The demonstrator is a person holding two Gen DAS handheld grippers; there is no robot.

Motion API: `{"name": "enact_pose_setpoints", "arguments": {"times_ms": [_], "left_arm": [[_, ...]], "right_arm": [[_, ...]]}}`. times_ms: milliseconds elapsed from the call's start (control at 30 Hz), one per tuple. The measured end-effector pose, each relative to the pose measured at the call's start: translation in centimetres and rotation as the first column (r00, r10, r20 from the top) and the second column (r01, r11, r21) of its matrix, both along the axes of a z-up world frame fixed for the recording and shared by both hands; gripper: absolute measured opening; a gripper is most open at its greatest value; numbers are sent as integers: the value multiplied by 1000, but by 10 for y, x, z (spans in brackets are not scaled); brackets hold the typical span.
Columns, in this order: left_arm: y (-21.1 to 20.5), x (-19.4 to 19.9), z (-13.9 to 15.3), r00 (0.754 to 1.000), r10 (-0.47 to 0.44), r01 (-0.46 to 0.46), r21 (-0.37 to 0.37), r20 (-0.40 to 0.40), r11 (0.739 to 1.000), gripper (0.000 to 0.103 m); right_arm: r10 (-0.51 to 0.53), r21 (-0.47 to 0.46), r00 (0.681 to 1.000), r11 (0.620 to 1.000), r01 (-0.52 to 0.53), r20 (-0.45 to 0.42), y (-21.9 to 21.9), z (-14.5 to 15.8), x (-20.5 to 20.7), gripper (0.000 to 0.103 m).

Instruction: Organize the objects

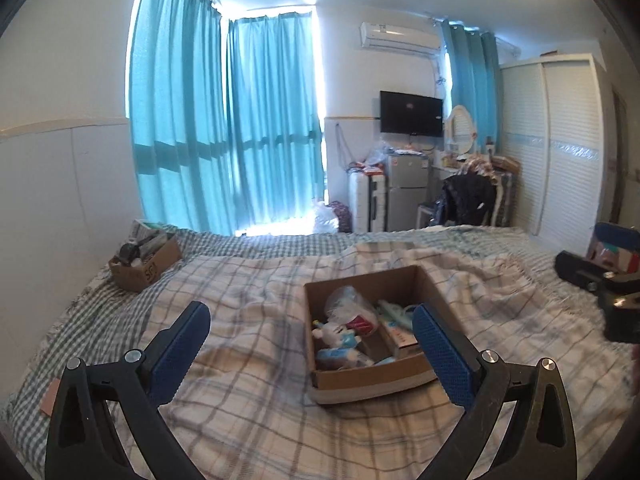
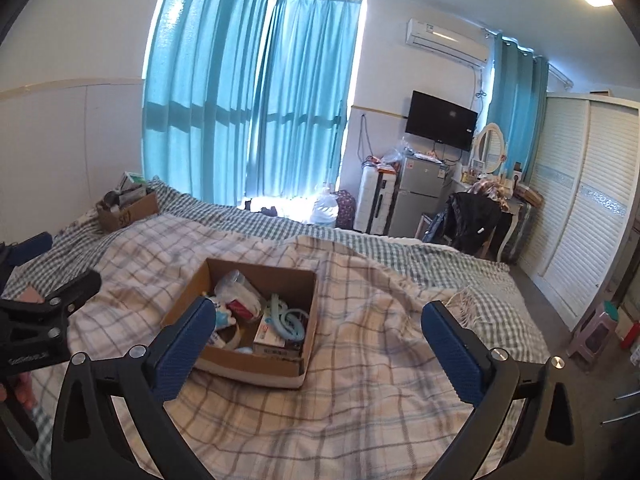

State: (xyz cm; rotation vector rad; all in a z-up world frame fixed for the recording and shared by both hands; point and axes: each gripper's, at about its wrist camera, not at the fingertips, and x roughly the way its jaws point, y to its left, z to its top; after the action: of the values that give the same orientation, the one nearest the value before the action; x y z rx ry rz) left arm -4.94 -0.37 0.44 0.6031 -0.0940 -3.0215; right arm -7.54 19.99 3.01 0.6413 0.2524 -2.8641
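Grippers spread wide above a plaid-covered bed [image 1: 260, 400], both empty.

The left gripper [image 1: 312, 332] and right gripper [image 2: 316, 326] hang apart over the blanket — the cardboard box [image 2: 248, 364] of mixed items rests between them, another box [image 1: 138, 274] well apart near the curtains [image 1: 224, 128].

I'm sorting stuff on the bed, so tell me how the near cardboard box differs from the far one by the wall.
The near box lies mid-bed on the plaid blanket, just ahead of both open grippers; the far box sits at the bed's far corner by the wall on the checked sheet. The near box looks wider and shallower, its contents below the rim; the far box's contents stick up above its rim. The far box has dark writing on its side; the near one shows none. Both are open brown cardboard.
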Motion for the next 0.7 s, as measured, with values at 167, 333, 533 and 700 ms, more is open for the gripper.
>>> {"name": "enact_pose_setpoints", "arguments": {"times_ms": [167,333,533,700], "left_arm": [[1,-1,-23,999,-20,19,20,31,1000,103],[2,4,-21,999,-48,48,26,16,999,103],[-7,5,-20,1000,-19,17,55,21,998,103],[-14,3,-22,999,-22,18,106,37,994,103]], "right_arm": [[-2,24,1000,1000,2,4,2,-28,-1,103],[-12,11,1000,1000,11,16,2,-44,-6,103],[-27,20,999,999,26,18,4,-51,-7,103],[-37,17,999,999,37,7,5,-49,-6,103]]}}
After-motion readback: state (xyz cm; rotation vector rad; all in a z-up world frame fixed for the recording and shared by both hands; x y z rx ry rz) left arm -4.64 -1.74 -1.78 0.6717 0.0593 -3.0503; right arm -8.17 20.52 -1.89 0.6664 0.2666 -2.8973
